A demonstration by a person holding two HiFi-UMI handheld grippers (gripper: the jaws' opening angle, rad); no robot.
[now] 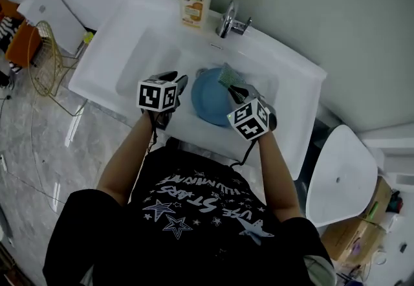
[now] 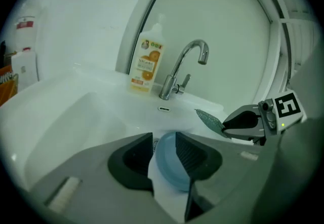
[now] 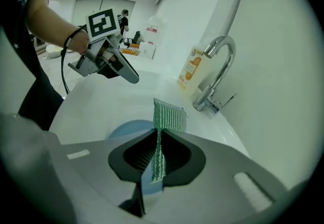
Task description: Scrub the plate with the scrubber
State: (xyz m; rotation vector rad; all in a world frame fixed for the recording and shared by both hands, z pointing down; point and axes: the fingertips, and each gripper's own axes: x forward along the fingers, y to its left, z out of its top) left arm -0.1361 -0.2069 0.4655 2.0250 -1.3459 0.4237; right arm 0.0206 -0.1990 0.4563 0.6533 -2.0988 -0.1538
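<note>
Step in hand looked like bringing scrubber to plate. To do it well, the left gripper (image 2: 164,143), clamped on the 9 o'clock rim of the blue plate (image 1: 208,102), needed to hold firm so the plate would not swivel or slip in the white sink (image 1: 129,61). The right gripper (image 3: 158,139), jaws pinched on the green mesh scrubber (image 3: 169,116), should press its free flap flat on the plate face and rub in short circles, keeping the jaw tips off the plate. The scrubber hung over the plate's 1 o'clock edge; contact was unclear. The plate sat mid-basin, at 6 o'clock from the tap (image 1: 228,19), seemingly tipped up. It was round, plain blue and smooth, with no visible dirt or foam.
</note>
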